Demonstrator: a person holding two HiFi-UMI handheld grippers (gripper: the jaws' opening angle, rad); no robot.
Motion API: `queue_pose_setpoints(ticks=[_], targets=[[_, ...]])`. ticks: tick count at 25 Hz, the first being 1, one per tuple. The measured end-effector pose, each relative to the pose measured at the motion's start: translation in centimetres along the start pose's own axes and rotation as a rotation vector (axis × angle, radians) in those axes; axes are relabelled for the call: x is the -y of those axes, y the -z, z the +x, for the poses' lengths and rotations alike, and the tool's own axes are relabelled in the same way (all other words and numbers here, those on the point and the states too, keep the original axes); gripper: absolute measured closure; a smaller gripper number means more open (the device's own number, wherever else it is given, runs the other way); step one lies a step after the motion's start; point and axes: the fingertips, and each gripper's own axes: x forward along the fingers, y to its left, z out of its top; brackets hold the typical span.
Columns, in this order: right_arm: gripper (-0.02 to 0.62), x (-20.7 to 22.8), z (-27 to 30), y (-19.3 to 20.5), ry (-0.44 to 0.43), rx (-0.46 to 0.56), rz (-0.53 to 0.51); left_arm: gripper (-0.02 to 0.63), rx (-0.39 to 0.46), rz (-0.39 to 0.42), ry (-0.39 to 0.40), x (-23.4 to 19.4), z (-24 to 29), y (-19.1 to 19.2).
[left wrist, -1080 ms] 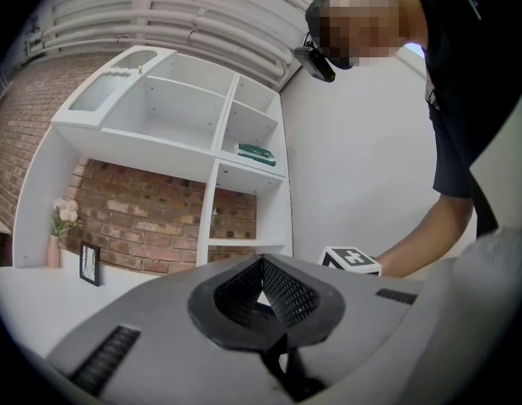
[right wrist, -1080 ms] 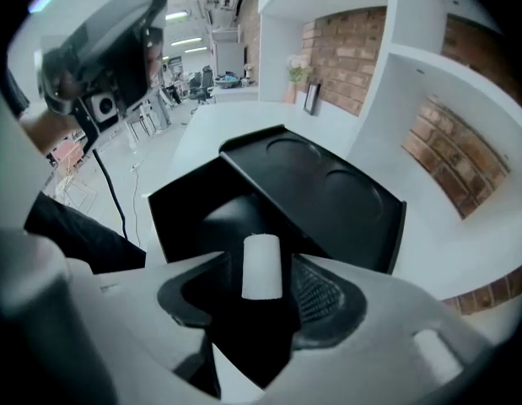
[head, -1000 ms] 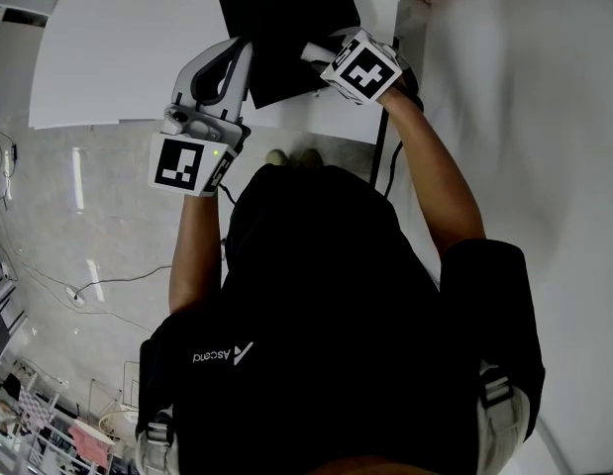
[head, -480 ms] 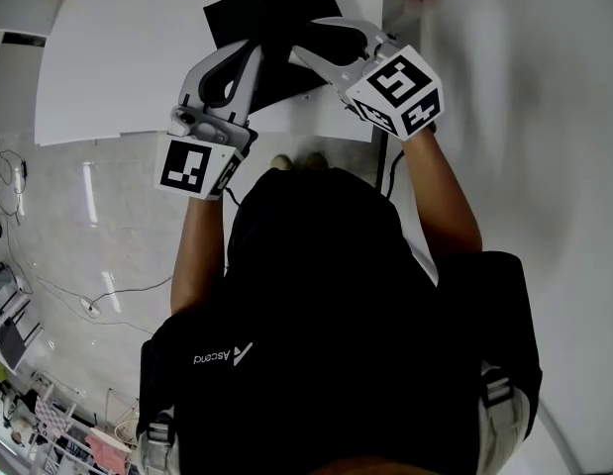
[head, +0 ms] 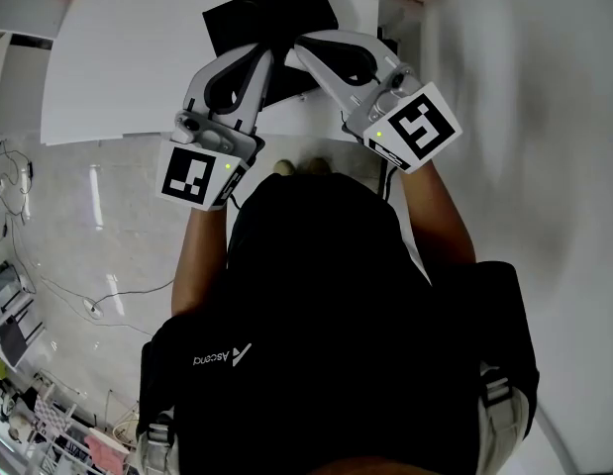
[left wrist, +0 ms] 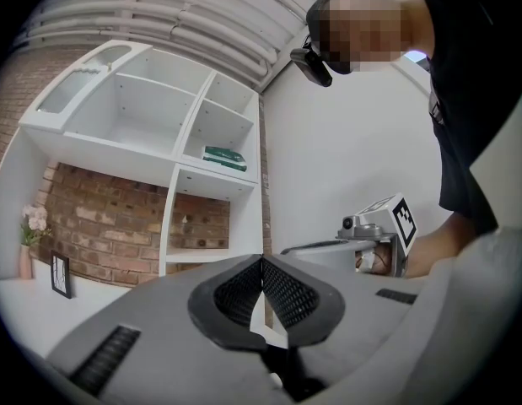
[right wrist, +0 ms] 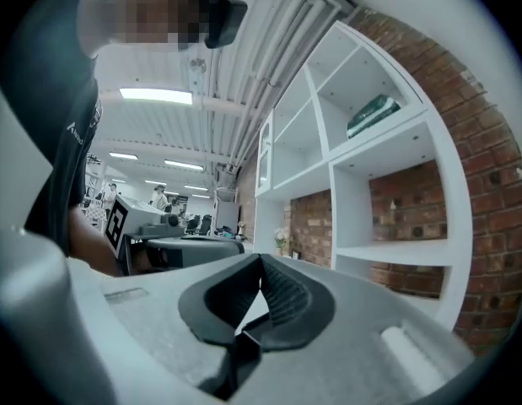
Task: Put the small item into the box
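Observation:
A flat black box (head: pixel 249 15) lies on the white table (head: pixel 118 57) at the top of the head view. I see no small item in any view. My left gripper (head: pixel 264 55) hangs over the box's near edge, its jaws shut with the pads (left wrist: pixel 244 292) meeting and nothing between them. Beside it, my right gripper (head: pixel 300 45) is also shut and empty, its pads (right wrist: pixel 282 298) touching at the tip. Both grippers point up and away from the table. The left gripper view catches the right gripper (left wrist: pixel 380 233), and the right gripper view catches the left gripper (right wrist: pixel 147 224).
A white shelf unit (left wrist: pixel 172 125) against a brick wall holds a green book (left wrist: pixel 224 158). A small picture frame (left wrist: pixel 60 274) and flowers (left wrist: pixel 34 222) stand on the table's far side. Cables (head: pixel 49 285) trail over the floor at the left. The person's torso fills the lower head view.
The right gripper has drawn back from over the black box toward the person and swung its marker cube outward to the right. The left gripper has barely shifted.

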Motion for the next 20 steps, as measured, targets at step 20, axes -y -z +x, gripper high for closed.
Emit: queue_pose_setpoints(ticks=[20], targets=[[0.594,-2.2,-4.7,-2.3,0.067,0.161,0.024,0.607,-0.010,0.015,0.014,3.6,-1.3,-1.0]])
